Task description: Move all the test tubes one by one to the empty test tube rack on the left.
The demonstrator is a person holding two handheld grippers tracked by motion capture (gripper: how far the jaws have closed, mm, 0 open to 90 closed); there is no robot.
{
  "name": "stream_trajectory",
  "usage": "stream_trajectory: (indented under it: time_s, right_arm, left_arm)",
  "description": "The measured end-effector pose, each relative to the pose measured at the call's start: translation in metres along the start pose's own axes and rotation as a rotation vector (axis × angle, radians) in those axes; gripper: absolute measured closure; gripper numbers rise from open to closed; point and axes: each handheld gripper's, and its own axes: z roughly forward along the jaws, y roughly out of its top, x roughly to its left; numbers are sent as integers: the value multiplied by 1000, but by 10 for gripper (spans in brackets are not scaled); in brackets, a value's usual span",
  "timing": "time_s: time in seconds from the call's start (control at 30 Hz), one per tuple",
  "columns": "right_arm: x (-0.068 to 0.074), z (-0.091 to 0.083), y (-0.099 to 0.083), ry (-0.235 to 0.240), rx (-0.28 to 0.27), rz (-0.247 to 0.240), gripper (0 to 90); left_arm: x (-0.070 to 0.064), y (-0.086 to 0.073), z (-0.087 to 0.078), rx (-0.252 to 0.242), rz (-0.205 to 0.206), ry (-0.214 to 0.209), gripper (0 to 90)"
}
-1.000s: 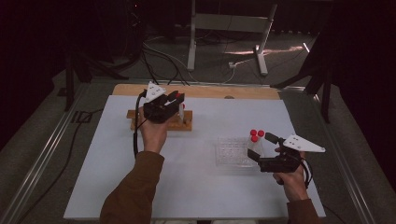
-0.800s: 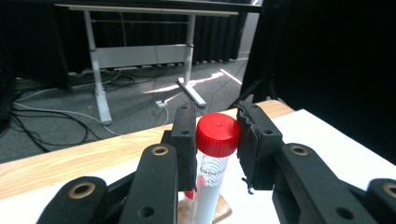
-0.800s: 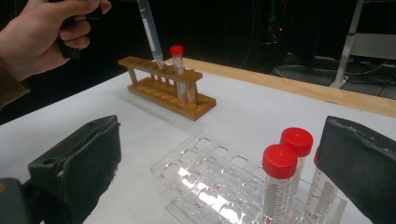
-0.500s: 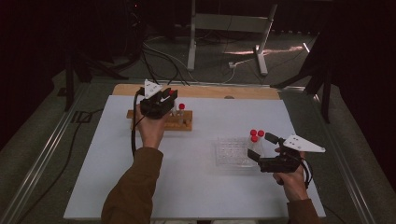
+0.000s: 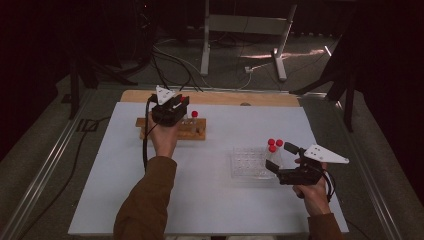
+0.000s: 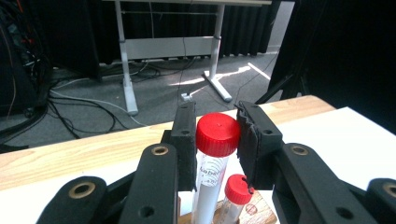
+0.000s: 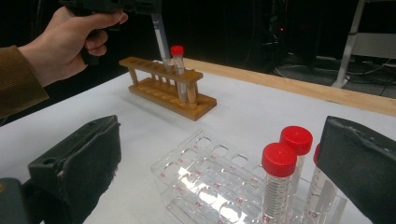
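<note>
**Tube lifted at the wooden rack, three already in the clear one**

The left gripper (image 6: 217, 140) is clamped on a red-capped tube (image 6: 215, 154), its black pads pressing the tube just under the cap. In the right gripper view the tube (image 7: 161, 39) hangs from that gripper with its lower end at the top bar of the wooden rack (image 7: 166, 91), so it looks mid-transfer, either just drawn out or about to be seated; the pictures do not settle which. One more capped tube (image 7: 178, 65) stands upright in the wooden rack just beside it.

The right gripper (image 5: 280, 159) waits near the clear plastic rack (image 5: 250, 162), its jaws spread wide apart and holding nothing. Three red-capped tubes (image 5: 273, 145) stand together at the far right corner of that rack; most of its holes are bare.

As a judgement, the moving of tubes between the two racks is well under way: three sit in the clear rack, one is in hand, and one waits in the wooden rack.
</note>
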Motion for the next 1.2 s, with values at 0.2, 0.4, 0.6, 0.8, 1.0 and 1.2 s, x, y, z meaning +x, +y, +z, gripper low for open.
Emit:
stream_trajectory:
  time_s: [0.2,0.4,0.6,0.8,1.0,1.2]
  right_arm:
    - [0,0,0,1,0,-3,0]
    - [0,0,0,2,-1,-5,0]
    - [0,-1,0,1,-2,-4,0]
    - [0,0,0,2,-1,-5,0]
    - [-1,-1,0,2,-3,-4,0]
    - [-1,-2,0,2,-5,-3,0]
  left_arm:
    - [1,-5,3,10,-7,1,707]
    - [3,-15,7,36,-12,12,706]
    - [3,-26,11,61,-19,13,706]
    - [1,-34,15,87,-6,25,705]
    - [2,-40,17,102,-11,30,704]
    - [3,-45,18,108,-17,38,703]
